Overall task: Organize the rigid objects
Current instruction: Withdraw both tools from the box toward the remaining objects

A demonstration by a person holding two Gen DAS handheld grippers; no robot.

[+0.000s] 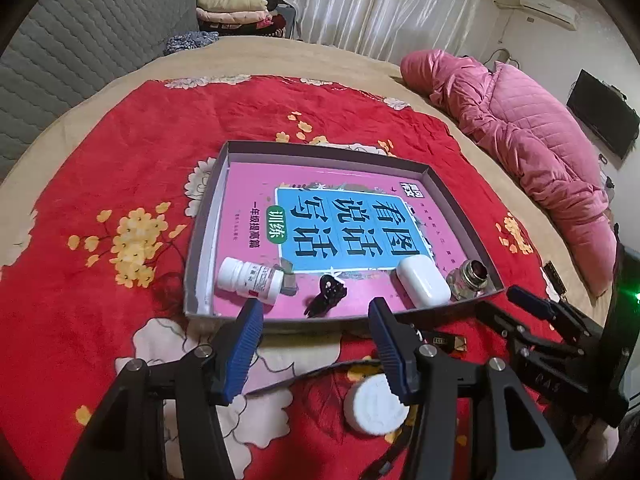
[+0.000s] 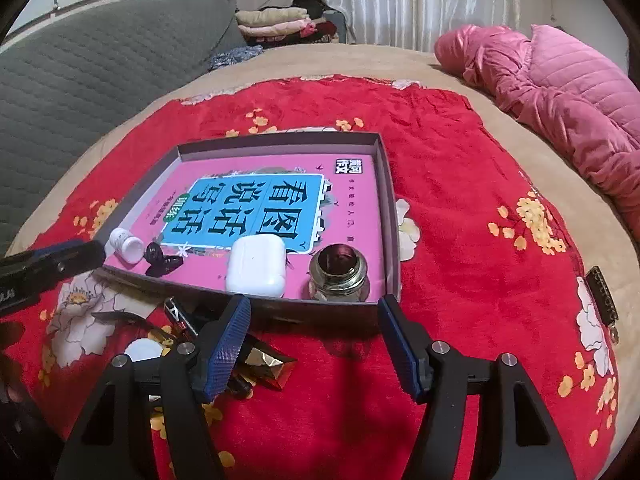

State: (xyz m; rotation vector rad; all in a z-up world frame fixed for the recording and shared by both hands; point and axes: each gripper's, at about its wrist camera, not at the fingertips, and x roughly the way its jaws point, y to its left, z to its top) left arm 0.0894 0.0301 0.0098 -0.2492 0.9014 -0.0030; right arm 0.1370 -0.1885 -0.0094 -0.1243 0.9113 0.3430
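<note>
- Left wrist view: my left gripper [image 1: 316, 308] sits in the lower middle of the frame, its blue fingers [image 1: 244, 344] apart with nothing between them.
- Just above the fingertips lies the shallow box [image 1: 208, 216], with a pink book [image 1: 248, 184] flat on its bottom.
- Along the box's near edge, left to right: a white pill bottle [image 1: 250, 280] on its side, just above my left fingertip; a black clip [image 1: 326, 294]; a white earbud case [image 1: 422, 282]; a small glass jar [image 1: 466, 280] in the lower right corner of the box.
- A white round lid [image 1: 374, 404] lies on the red blanket [image 1: 120, 152] at lower centre, outside the box, partly behind my right-hand finger.
- My right gripper [image 1: 520, 300] shows at the right edge.
- Right wrist view: my right gripper [image 2: 314, 306] is at bottom centre, fingers [image 2: 226, 344] spread, holding nothing.
- The glass jar [image 2: 338, 276] stands upright in the box [image 2: 388, 184], just above the gap between the tips; the earbud case [image 2: 256, 266] is beside it to the left.
- Gold foil-like bits [image 2: 272, 364] lie on the blanket by my left-hand finger.
</note>
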